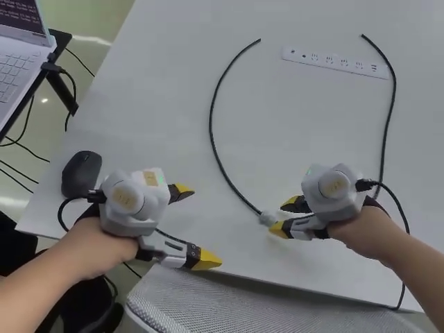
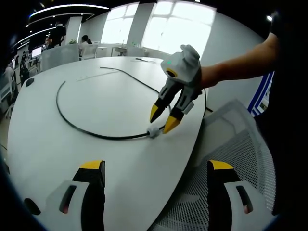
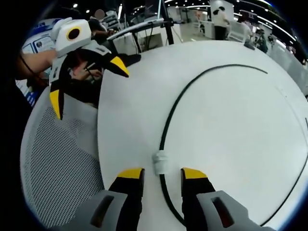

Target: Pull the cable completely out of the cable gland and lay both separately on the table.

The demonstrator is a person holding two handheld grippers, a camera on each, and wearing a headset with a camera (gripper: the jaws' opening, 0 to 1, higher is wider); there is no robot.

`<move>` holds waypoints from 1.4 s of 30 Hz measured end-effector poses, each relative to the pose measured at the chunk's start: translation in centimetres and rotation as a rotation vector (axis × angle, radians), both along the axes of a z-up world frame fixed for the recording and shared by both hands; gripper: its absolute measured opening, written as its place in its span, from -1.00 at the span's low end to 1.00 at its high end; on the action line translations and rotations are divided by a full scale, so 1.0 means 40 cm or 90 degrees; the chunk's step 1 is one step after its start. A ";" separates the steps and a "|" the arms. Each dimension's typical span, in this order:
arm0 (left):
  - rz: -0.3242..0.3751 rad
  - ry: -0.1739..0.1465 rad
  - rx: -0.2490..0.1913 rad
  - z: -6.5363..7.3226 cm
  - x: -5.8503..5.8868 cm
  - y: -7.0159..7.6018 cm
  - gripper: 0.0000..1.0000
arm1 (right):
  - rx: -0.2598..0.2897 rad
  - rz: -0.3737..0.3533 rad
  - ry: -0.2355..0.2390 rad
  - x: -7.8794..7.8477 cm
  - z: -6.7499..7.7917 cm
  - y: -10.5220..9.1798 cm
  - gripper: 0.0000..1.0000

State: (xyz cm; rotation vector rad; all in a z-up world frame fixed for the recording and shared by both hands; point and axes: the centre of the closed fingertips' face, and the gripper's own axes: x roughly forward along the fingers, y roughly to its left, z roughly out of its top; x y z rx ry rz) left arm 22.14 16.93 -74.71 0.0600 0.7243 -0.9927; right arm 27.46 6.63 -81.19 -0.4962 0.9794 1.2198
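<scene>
1. Here's the left gripper (image 1: pixel 195 225): a rounded pale-grey housing (image 1: pixel 139 201) with a round cream disc (image 1: pixel 125 198) on its face and a small green glow on top.
2. Its fingers (image 1: pixel 201 260) run white, then black, and finish in bright yellow tips.
3. A black lead (image 1: pixel 69 205) loops out of the back of that housing.
4. Over to the right gripper (image 1: pixel 283 216): same pale-grey shell, same cream disc, same yellow-tipped black fingers.
5. A black plug sits in its side, with a second lead (image 1: pixel 397 207) trailing off and a dark band (image 1: pixel 371 203) behind the shell.
6. In the left gripper view, each grey finger base carries a dark oval slot (image 2: pixel 67 205).
</scene>
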 end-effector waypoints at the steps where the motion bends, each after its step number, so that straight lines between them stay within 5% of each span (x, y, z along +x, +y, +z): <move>1: 0.000 0.001 0.000 -0.001 0.000 0.000 0.75 | 0.000 0.001 0.000 0.000 -0.001 0.002 -0.49; 20: -0.004 0.008 0.003 -0.010 0.005 0.013 0.73 | -0.015 0.020 0.027 -0.005 -0.027 0.012 -0.82; 29: -0.007 0.007 0.004 -0.009 0.009 0.012 0.70 | -0.023 0.030 0.012 -0.004 -0.026 0.012 -0.85; 42: -0.018 -0.006 -0.018 0.038 0.018 -0.025 0.64 | -0.003 0.024 0.002 -0.012 0.047 0.002 -0.86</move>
